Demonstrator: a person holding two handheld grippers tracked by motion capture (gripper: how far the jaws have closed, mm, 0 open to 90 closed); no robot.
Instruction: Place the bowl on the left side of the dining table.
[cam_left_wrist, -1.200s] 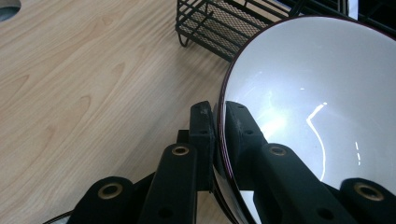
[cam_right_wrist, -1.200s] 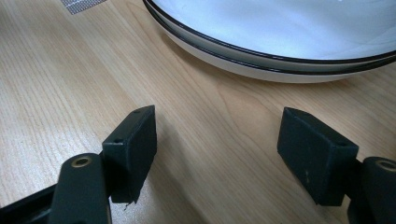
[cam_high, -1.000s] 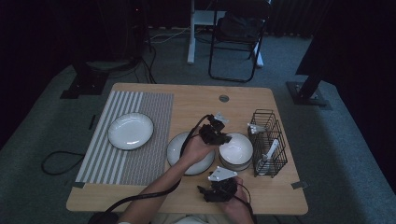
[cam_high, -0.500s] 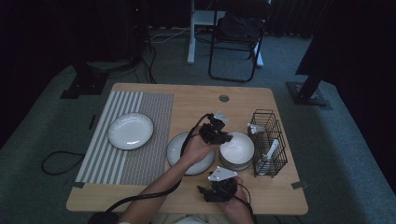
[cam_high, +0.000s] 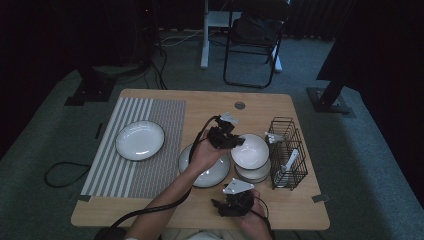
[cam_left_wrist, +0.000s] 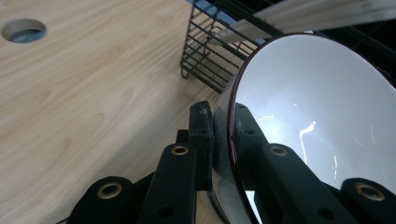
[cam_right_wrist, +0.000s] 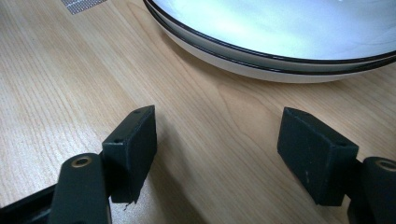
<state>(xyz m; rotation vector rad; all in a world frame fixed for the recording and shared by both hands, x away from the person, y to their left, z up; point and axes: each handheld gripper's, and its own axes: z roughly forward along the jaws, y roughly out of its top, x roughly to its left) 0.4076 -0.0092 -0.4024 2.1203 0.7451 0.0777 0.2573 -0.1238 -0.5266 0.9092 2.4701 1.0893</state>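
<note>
Since prev. frame: left gripper (cam_high: 235, 141) raised slightly, top bowl (cam_high: 250, 150) lifted with it, now tilted off the stack. Right gripper (cam_high: 231, 206) unchanged, parked at near edge of table (cam_high: 150, 210).

Left gripper view: jaws narrow, clamped on rim of top bowl (cam_left_wrist: 317, 107), one pad outside the wall, other inside. Rim dark-lined, interior white, glossy. Wire basket (cam_left_wrist: 210, 56) just beyond the bowl, on far side in that view.

High view: bowl stack (cam_high: 255, 172) centre-right of table, just left of wire basket (cam_high: 287, 150). Large plate (cam_high: 210, 172) left of stack, partly under the left hand (cam_high: 202, 155). Small plate (cam_high: 140, 140) on striped mat (cam_high: 150, 112), far left, well apart from the rest.

Right gripper view: jaws wide, nothing between, pads just above bare wood. Stacked plate rims (cam_right_wrist: 280, 51) near, ahead of the jaws; not touching.

Judgement: bowl being separated from stack, early in the move. Destination not evident; mat likely. Risk: thin-rim pinch on a glossy wall, bowl could pivot or slip if swung fast. Keep clear of basket while lifting.
</note>
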